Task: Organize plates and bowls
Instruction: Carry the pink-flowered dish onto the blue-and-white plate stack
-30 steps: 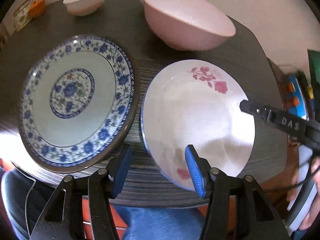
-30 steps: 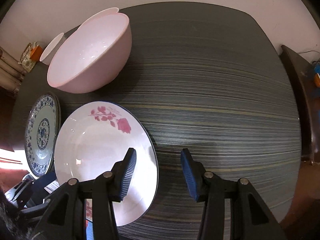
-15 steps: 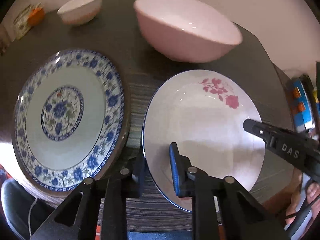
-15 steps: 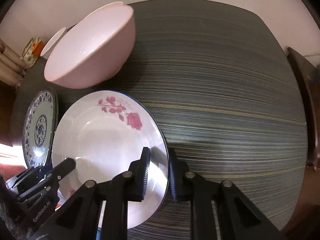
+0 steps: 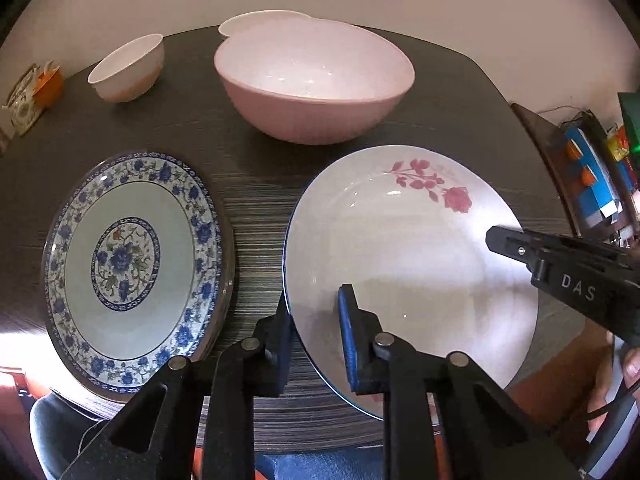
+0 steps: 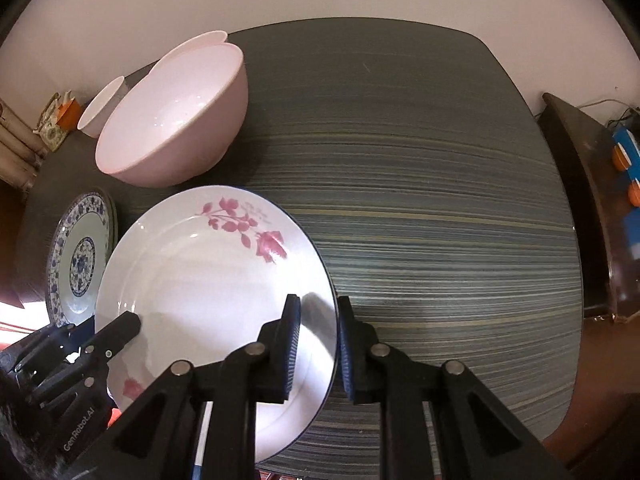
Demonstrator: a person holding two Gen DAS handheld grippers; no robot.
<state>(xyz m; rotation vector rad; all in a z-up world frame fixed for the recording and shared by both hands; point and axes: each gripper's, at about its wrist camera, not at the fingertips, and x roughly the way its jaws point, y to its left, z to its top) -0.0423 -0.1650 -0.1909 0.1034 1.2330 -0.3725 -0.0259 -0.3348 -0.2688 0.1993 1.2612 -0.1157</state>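
Note:
A white plate with a pink rose (image 5: 400, 248) (image 6: 208, 280) lies at the near side of the dark striped table (image 6: 420, 200). My left gripper (image 5: 316, 336) is shut on its left rim, one pad inside the plate and one outside. My right gripper (image 6: 320, 344) is shut on the opposite rim in the same way. Each gripper shows in the other's view: right gripper (image 5: 560, 272), left gripper (image 6: 100, 340). I cannot tell whether the plate is off the table. A blue-and-white floral plate (image 5: 132, 264) (image 6: 80, 260) lies just left of it.
A large pink bowl (image 5: 316, 84) (image 6: 176, 120) stands behind the plates, with a white dish (image 5: 256, 24) behind it and a small white bowl (image 5: 128, 68) at the far left. A patterned box (image 5: 28, 100) is at the left edge. Dark furniture (image 6: 580, 208) stands to the right.
Both grippers, open around the rose plate's rims a second ago, have closed on them. The left gripper has slid over the left rim. Both views have shifted a little.

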